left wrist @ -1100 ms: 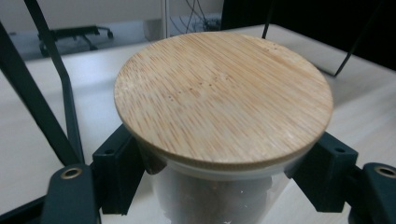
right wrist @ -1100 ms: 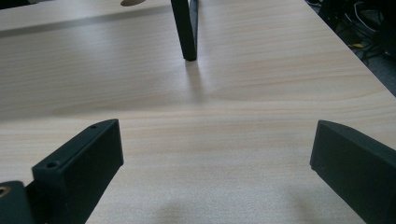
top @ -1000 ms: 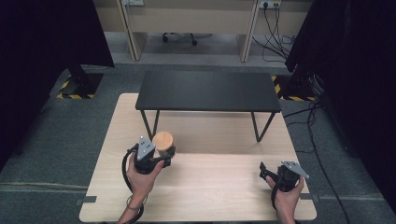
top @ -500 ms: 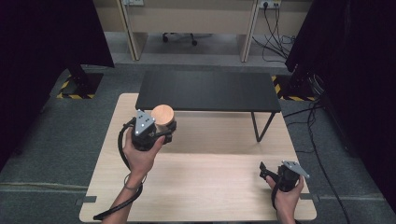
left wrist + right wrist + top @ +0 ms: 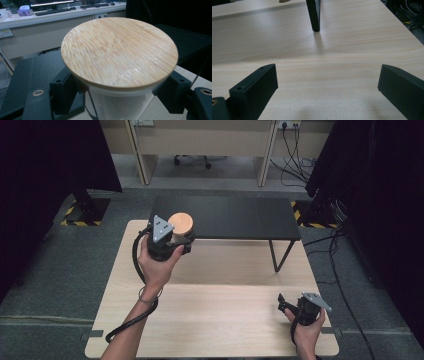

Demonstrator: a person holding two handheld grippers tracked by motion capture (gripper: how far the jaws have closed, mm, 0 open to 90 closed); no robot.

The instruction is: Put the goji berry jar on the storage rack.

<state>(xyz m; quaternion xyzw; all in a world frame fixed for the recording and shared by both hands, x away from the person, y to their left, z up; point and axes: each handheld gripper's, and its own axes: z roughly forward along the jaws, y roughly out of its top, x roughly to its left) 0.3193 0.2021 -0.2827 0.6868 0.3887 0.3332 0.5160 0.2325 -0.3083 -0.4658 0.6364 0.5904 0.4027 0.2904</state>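
Jar (image 5: 180, 227) with a round bamboo lid (image 5: 119, 51) sits clamped between the jaws of the left gripper (image 5: 172, 241), held up at the near left corner of the black raised shelf (image 5: 235, 217). Its clear wall (image 5: 117, 105) shows below the lid in the left gripper view, but what is inside cannot be told. Far to the right, the right gripper (image 5: 290, 306) hangs low over the light wooden table (image 5: 220, 315), jaws spread wide with nothing between them, facing a black shelf leg (image 5: 313, 15).
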